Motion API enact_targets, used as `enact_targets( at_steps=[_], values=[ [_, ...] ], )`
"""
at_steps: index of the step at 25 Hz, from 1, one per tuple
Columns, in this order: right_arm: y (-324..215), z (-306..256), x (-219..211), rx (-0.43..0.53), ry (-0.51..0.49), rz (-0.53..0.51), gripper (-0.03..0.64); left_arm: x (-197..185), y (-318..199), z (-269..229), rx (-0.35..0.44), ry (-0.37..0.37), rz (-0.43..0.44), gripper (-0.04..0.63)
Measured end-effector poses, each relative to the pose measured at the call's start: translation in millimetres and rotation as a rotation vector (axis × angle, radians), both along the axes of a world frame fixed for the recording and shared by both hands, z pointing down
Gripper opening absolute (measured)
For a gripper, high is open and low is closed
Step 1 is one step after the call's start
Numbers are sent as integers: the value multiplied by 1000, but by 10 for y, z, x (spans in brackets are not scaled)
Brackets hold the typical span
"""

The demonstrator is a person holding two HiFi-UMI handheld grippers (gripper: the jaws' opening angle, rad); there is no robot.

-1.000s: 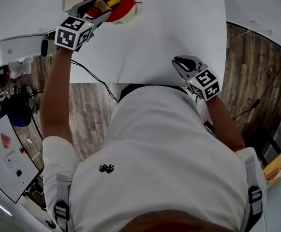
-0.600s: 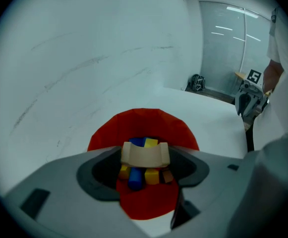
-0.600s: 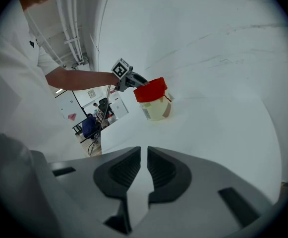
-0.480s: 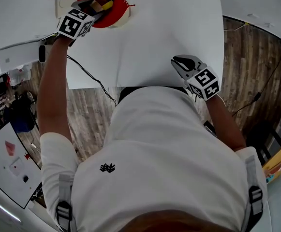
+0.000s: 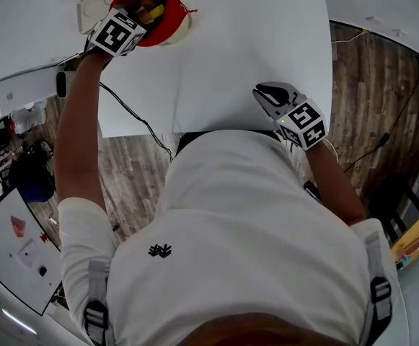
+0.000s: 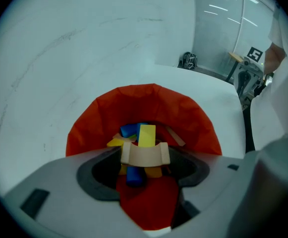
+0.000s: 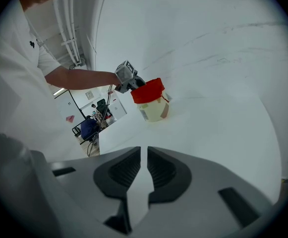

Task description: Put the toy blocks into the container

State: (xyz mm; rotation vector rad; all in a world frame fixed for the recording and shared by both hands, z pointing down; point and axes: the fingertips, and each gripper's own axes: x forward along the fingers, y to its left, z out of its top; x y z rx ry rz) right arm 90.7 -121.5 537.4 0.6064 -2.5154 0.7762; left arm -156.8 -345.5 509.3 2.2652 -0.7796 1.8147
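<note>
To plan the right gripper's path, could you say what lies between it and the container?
Just bare table from right gripper to container, in the head view.

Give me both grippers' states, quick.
Left gripper: closed on a beige arch block, over the red-lined container.
Right gripper: closed, holding nothing.

Left arm (image 5: 76, 128) stretches forward; left gripper (image 6: 146, 163) points steeply down, jaws gripping a beige arch block (image 6: 144, 154). Right gripper (image 7: 144, 170) sits close to the torso, jaws together, empty.
</note>
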Motion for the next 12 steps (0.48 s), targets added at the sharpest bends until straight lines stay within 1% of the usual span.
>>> enact_targets(
  at_steps=[3,6,12],
  values=[
    [-23,3,10,-1,0,4,43,2,-12,8,-11,-21,0,299],
    [-37,-1,-2,1,-3,4,43,3,-19,22,-9,-26,2,299],
    [-29,-30,0,6,-7,16,43,8,9,-3,-13,7,-7,301]
  ],
)
